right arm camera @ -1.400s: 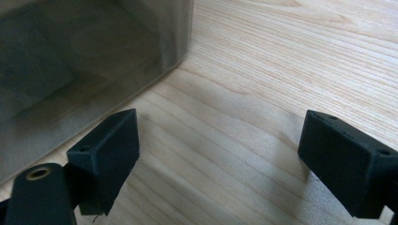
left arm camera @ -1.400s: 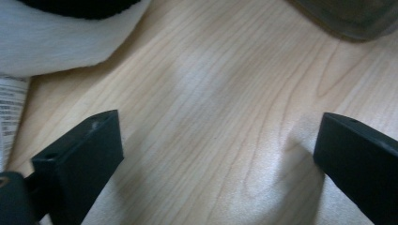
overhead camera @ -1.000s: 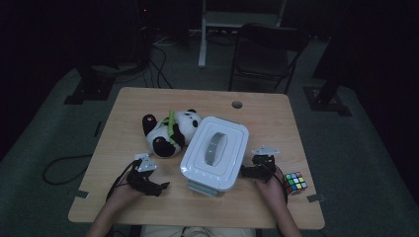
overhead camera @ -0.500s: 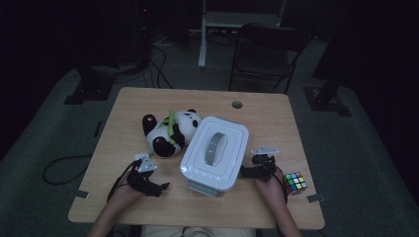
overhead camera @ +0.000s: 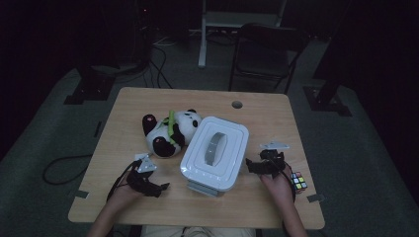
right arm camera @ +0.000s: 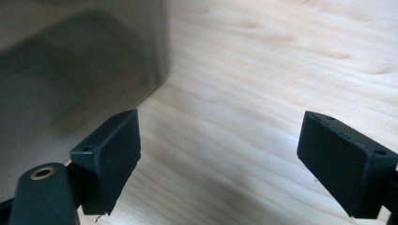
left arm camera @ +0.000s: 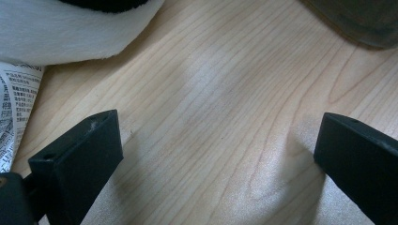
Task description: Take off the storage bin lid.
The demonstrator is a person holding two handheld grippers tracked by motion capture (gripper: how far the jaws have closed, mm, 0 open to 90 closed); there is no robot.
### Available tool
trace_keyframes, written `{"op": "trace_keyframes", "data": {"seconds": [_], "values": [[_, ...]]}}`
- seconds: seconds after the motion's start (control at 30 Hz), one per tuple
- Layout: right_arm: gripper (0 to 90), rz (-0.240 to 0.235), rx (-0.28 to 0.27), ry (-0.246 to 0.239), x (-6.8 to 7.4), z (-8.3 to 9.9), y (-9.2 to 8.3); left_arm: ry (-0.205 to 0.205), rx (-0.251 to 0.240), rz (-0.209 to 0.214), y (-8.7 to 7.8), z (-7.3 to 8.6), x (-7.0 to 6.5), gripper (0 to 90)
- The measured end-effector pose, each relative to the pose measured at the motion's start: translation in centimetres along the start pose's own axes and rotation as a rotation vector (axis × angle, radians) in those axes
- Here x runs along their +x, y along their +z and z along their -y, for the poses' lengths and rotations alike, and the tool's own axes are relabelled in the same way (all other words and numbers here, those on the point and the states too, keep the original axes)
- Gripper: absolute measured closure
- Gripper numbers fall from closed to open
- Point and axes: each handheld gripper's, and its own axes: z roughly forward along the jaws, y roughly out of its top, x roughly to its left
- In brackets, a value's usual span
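Observation:
A white lidded storage box [overhead camera: 215,152] with a grey handle stands in the middle of the wooden table [overhead camera: 267,112]. A plush panda [overhead camera: 169,132] lies against its left side. My left gripper [overhead camera: 154,188] rests on the table to the front left of the box, open over bare wood [left arm camera: 216,140]; the panda's white fur [left arm camera: 61,37] and a printed tag [left arm camera: 11,103] lie just ahead. My right gripper [overhead camera: 253,167] sits by the box's right side, open and empty [right arm camera: 220,145], with the box wall [right arm camera: 80,61] close on its left.
A Rubik's cube [overhead camera: 299,181] lies by the person's right hand near the table's front right. A cable hole [overhead camera: 237,104] is at the table's back. A dark chair [overhead camera: 269,54] and stand legs are beyond the table.

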Motion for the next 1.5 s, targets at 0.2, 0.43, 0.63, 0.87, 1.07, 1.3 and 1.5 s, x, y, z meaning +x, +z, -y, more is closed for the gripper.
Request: {"op": "trace_keyframes", "data": {"seconds": [0.2,0.43,0.63,0.87,1.07,1.3,1.5], "values": [[13.3,0.017,-0.089,0.016,-0.9,-1.6,-3.1,0.002,0.000,-0.001,0.0,0.0,0.0,2.1],[13.3,-0.023,-0.178,0.017,-0.4,-3.4,-6.0,-0.001,-0.001,-0.001,0.0,0.0,0.0,2.1],[13.3,-0.082,-0.226,-0.015,1.3,-4.5,-7.4,-0.001,0.000,0.000,0.0,0.0,0.0,2.1],[12.3,-0.212,-0.280,-0.043,4.9,-5.2,-7.8,0.001,0.002,0.001,0.0,0.0,0.0,2.1],[11.9,-0.291,-0.280,-0.066,7.3,-5.4,-7.0,-0.001,-0.001,0.001,0.0,0.0,0.0,2.1],[12.2,-0.355,-0.256,-0.103,9.5,-5.6,-5.7,0.001,0.001,0.002,0.0,0.0,0.0,2.1],[16.4,-0.390,-0.244,-0.122,10.8,-6.1,-5.0,0.002,-0.001,0.003,0.0,0.0,0.0,2.1]]}}
